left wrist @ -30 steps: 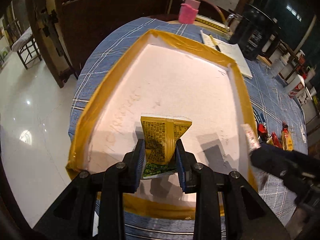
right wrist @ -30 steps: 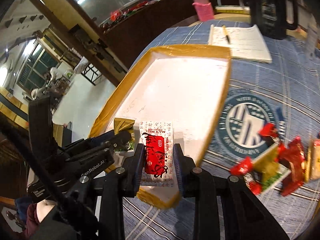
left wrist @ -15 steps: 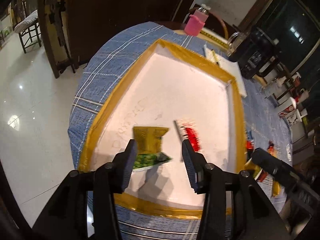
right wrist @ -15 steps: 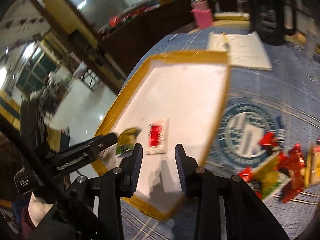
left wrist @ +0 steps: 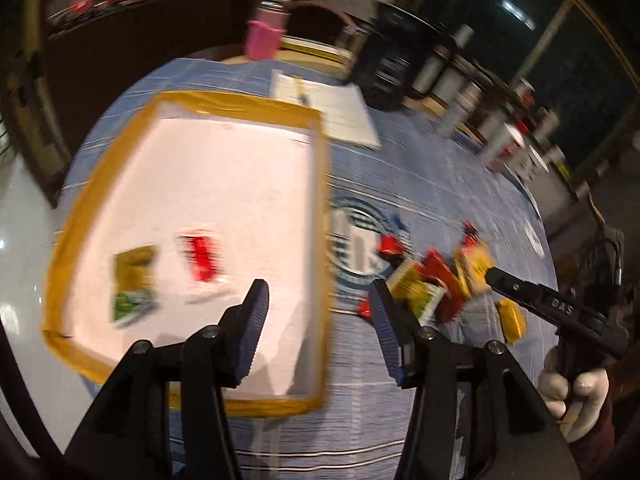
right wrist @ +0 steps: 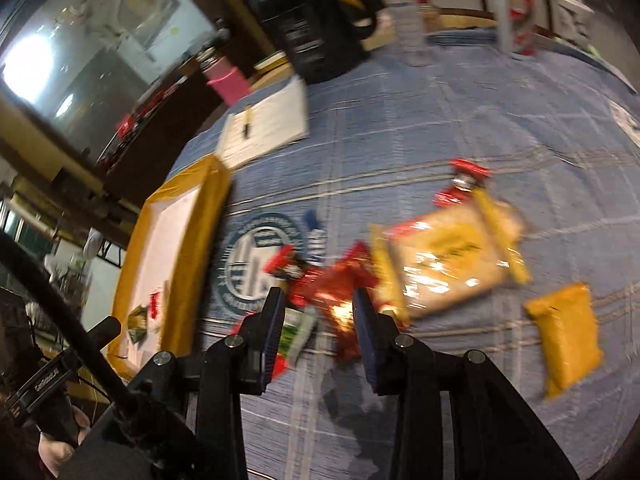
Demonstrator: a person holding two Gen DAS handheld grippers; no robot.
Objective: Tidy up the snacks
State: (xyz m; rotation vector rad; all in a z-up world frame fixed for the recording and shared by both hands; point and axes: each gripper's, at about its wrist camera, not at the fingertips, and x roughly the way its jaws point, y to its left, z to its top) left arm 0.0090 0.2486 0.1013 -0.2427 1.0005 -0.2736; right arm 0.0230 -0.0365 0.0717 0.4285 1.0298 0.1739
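left gripper spreading, nothing between jaws – green packet and red packet lying side by side in tray, sorted. right gripper parted, empty, heading over snack pile on tablecloth – likely next pick.

Two snack packets lie flat, side by side, near one corner of the white tray with yellow-taped rim: a yellow-green packet and a red-and-white packet. On the blue cloth (beside the tray) lies a loose heap of red and yellow packets; a plain yellow pouch lies apart.
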